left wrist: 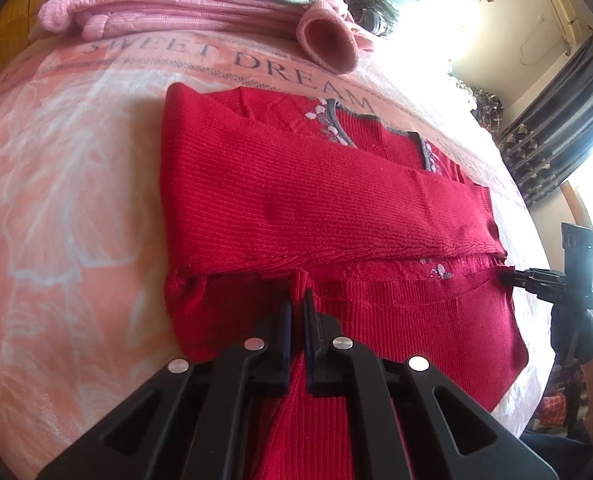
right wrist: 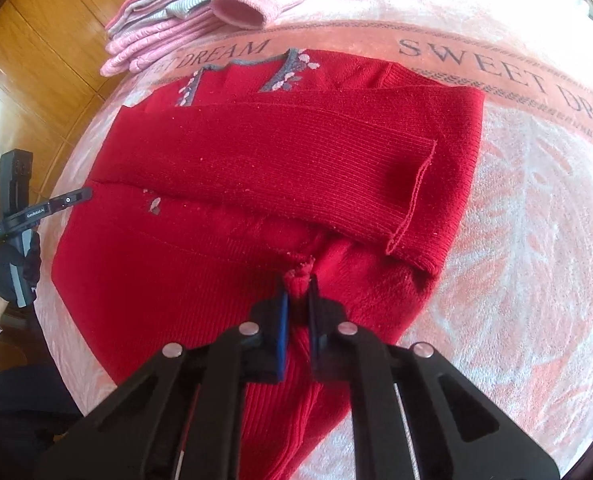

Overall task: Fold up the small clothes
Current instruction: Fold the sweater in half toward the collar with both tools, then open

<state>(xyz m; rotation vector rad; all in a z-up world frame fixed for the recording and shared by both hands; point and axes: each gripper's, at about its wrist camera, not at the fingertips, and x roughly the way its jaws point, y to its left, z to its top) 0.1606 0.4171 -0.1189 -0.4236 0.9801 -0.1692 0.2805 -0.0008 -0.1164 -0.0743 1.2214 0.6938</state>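
Red knit sweater (left wrist: 296, 184) is lying flat on the pink blanket (left wrist: 68, 168) that says SWEET DREAM, sleeves already crossed over the chest, grey flowery collar at the far end. Both grippers are clamped on the near hem: left gripper (left wrist: 297, 300) has a pinch of ribbing squeezed between its fingers, right gripper (right wrist: 296, 284) has a little bunched nub the same way.

Biggest risk imo: both holds are tiny. Lift the hem over toward the collar and the stretchy knit could slip out, or one side lags and the fold goes crooked. Dragging could also pull the sleeves out of place. The pile of folded pink clothes (right wrist: 168, 28) sits just beyond the collar.
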